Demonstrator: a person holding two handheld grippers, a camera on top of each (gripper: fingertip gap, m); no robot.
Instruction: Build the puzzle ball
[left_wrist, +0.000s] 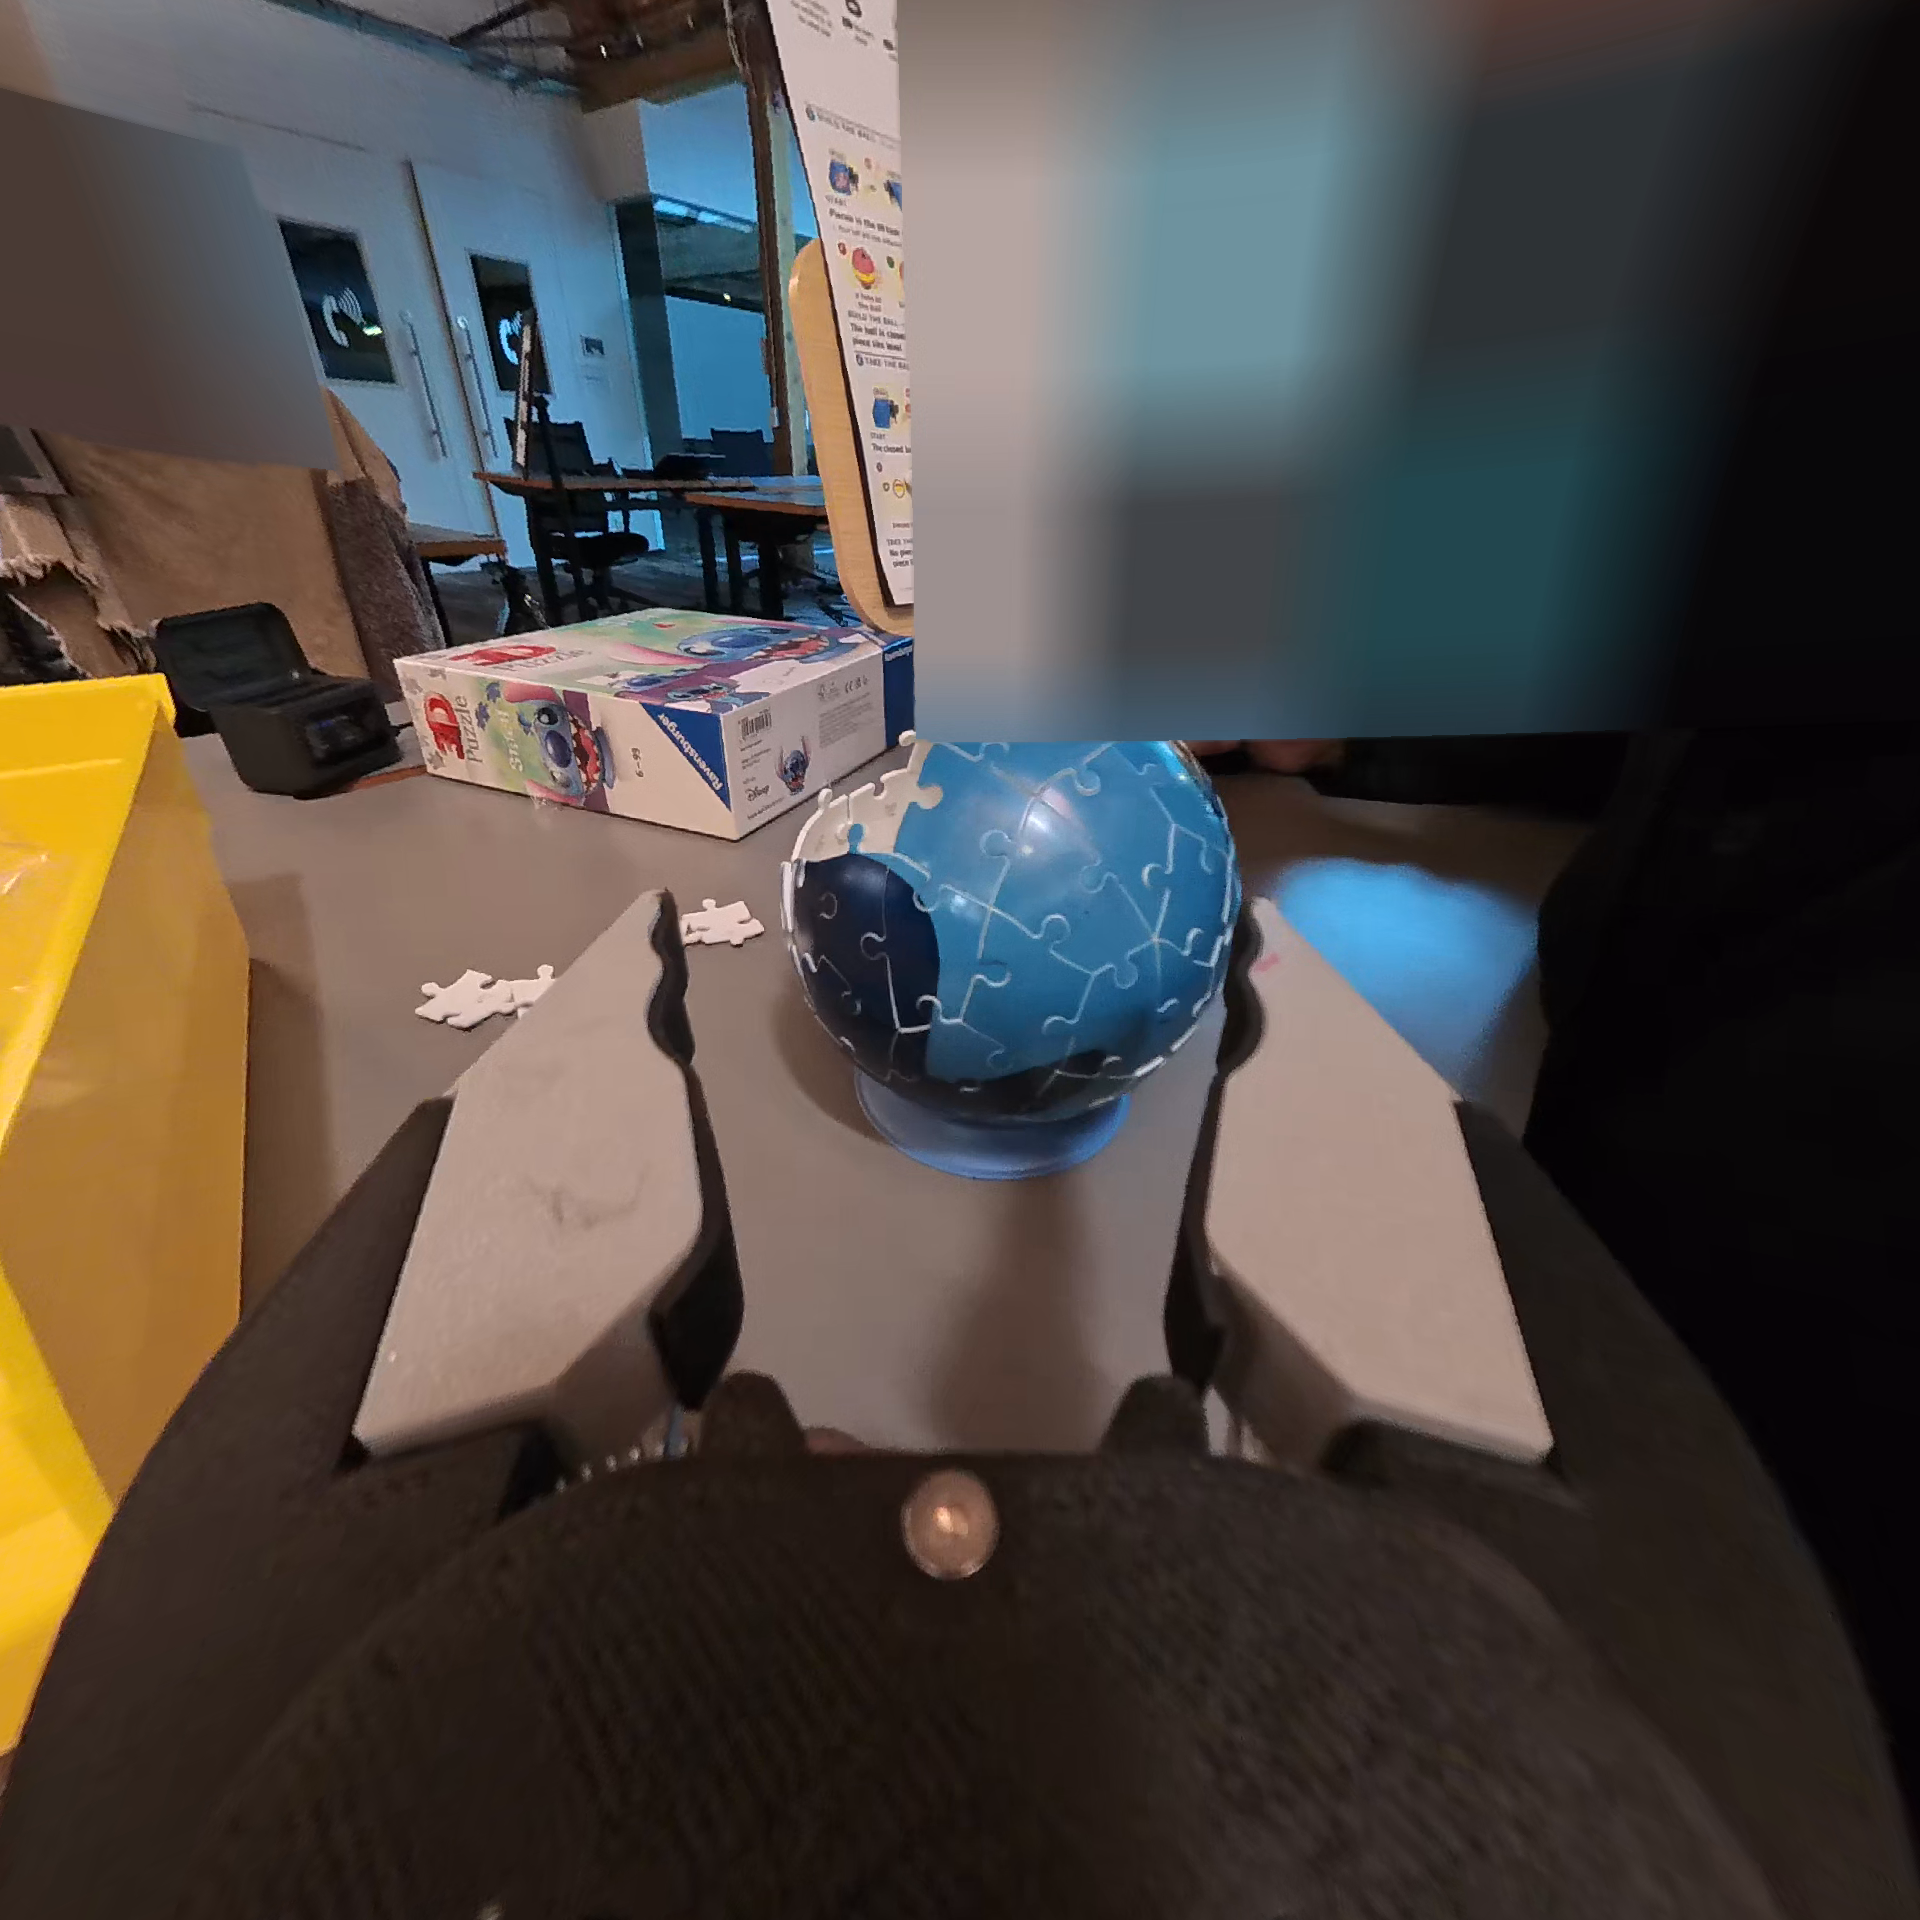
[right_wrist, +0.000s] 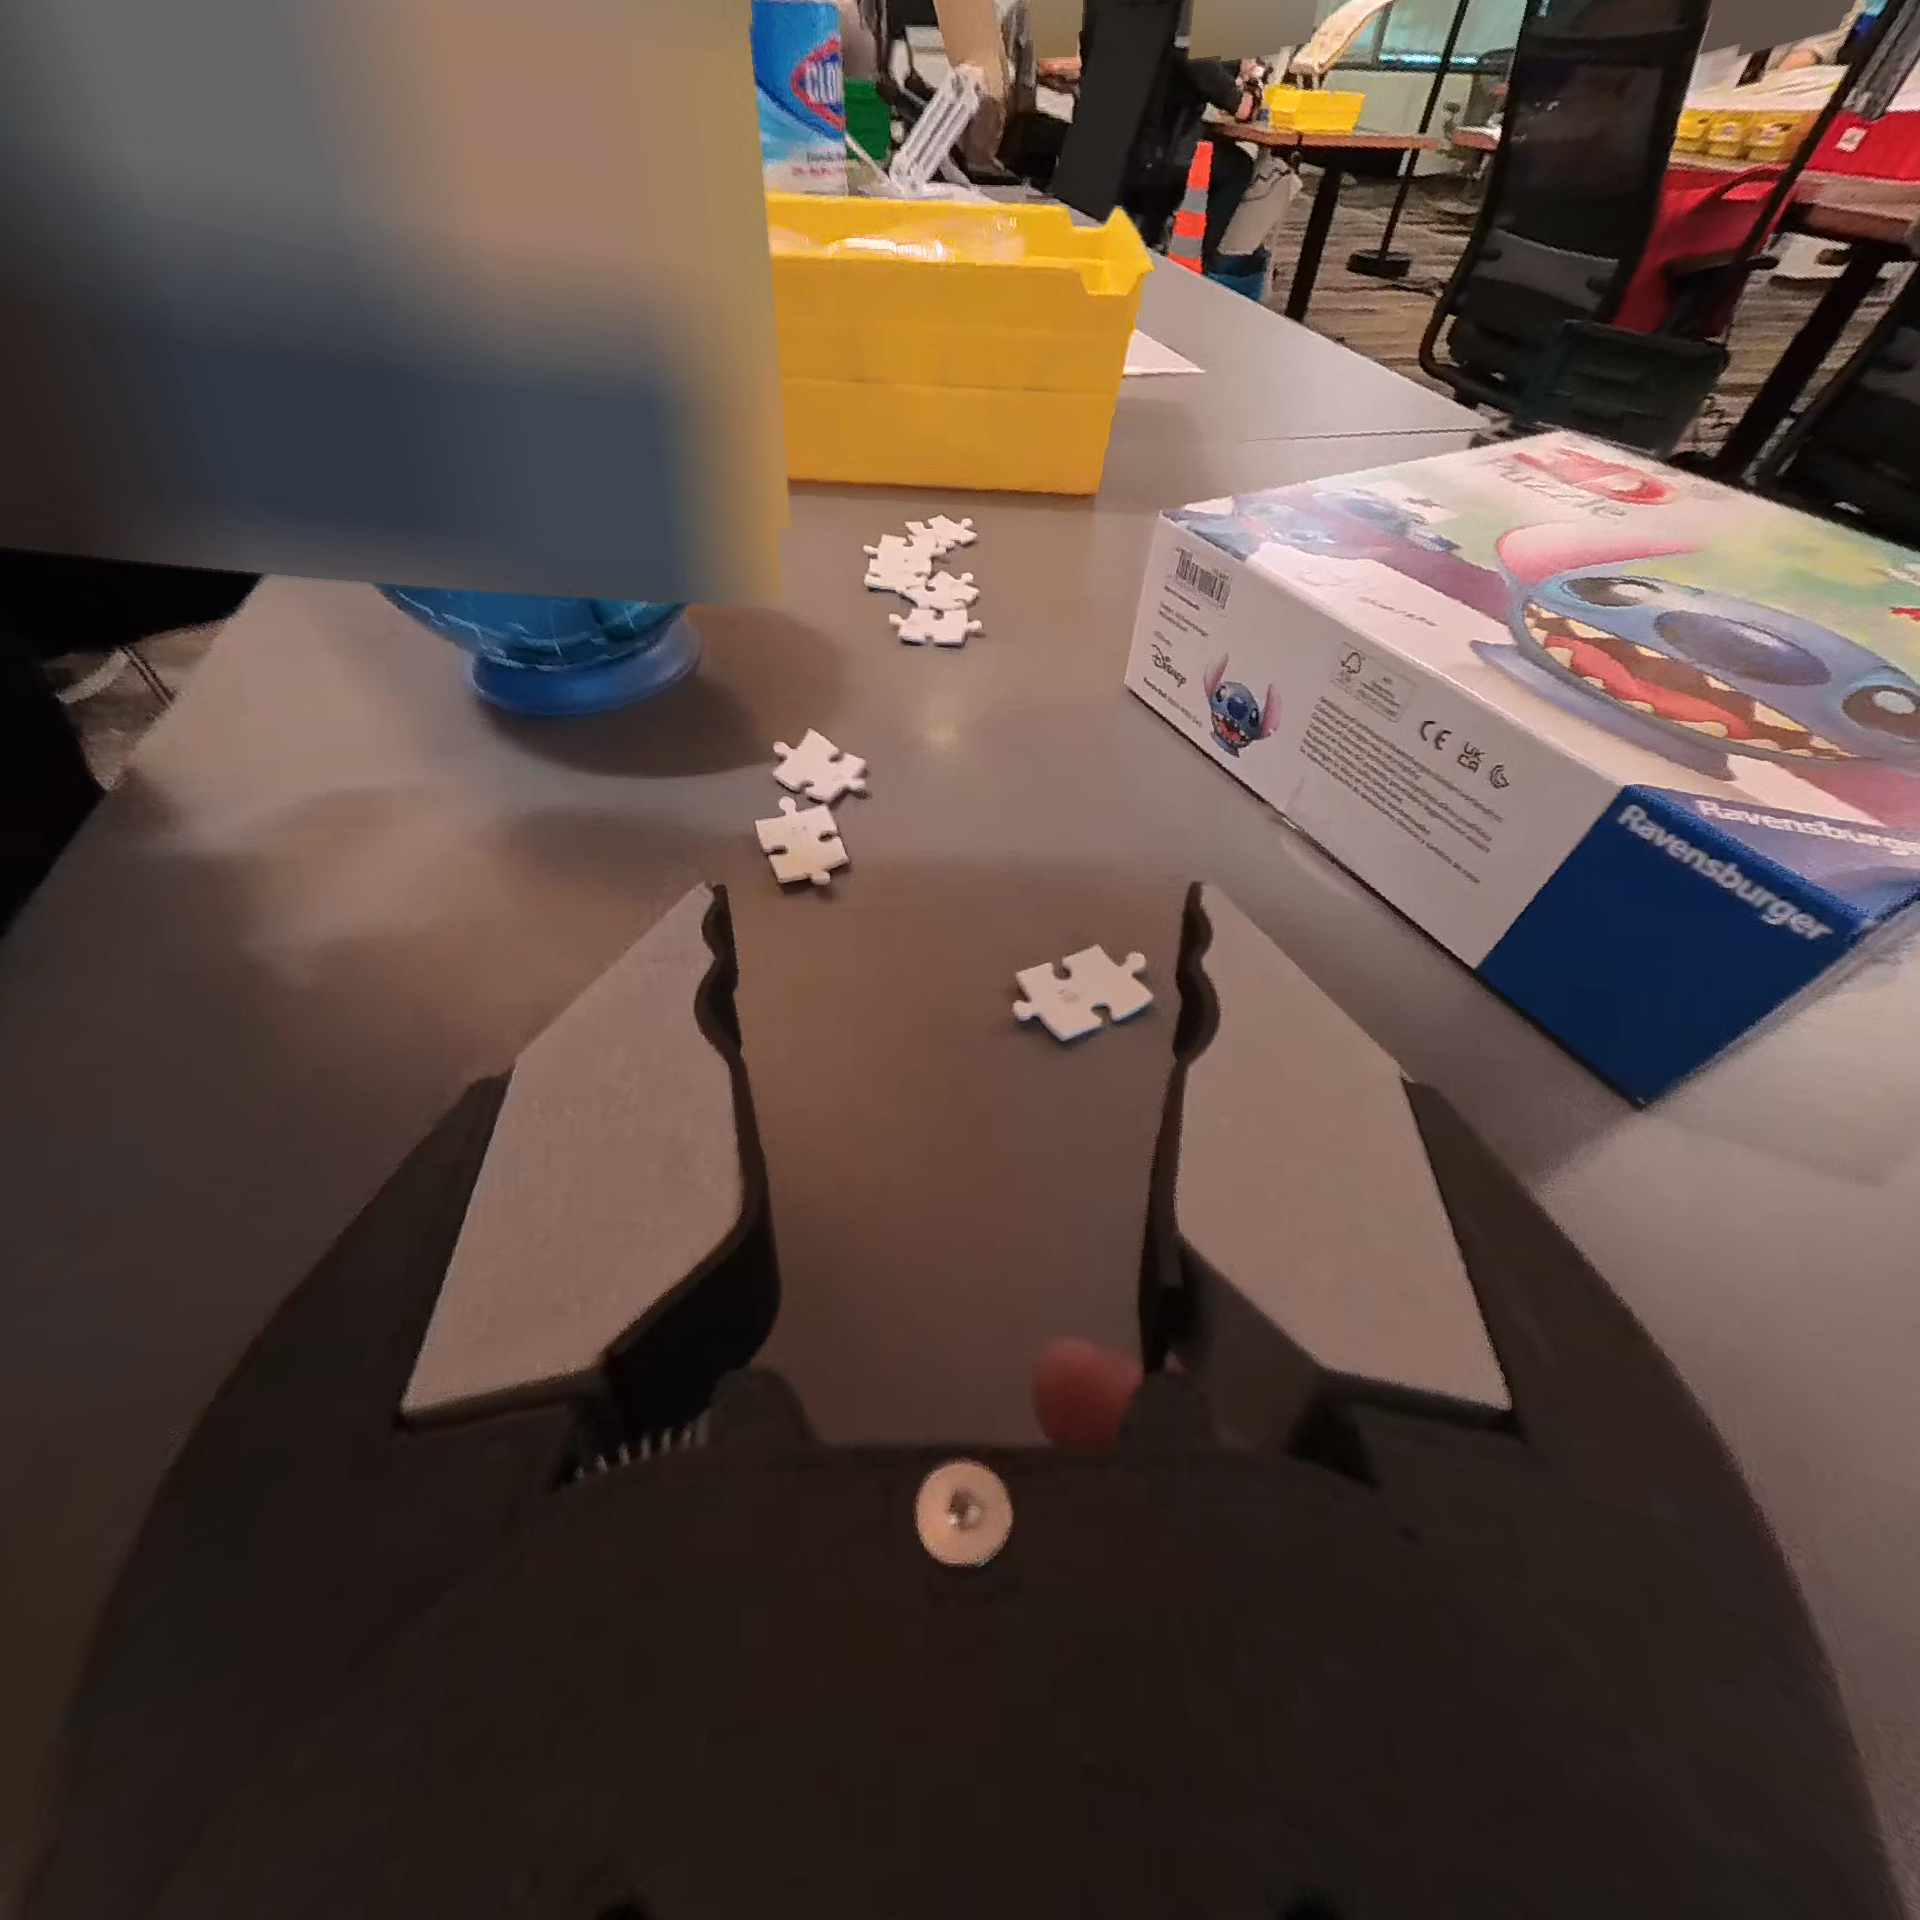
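Facing your left tongs (left_wrist: 951, 935), spread apart and empty: ball (left_wrist: 1023, 935), part-built, on its blue stand (left_wrist: 992, 1138) on the counter (left_wrist: 520, 862); your right tongs (right_wrist: 951, 935), also apart, flank a loose white piece (right_wrist: 1081, 992); box (right_wrist: 1558, 748) just beyond.

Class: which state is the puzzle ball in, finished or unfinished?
Unfinished: the puzzle ball shows a jagged open edge upper left, and loose pieces lie on the table.

A stack of yellow plastic bins (right_wrist: 951, 343) sits upper centre on the grey table (right_wrist: 987, 707), a wipes canister (right_wrist: 800, 94) behind it, and a black case (left_wrist: 275, 696) at left.
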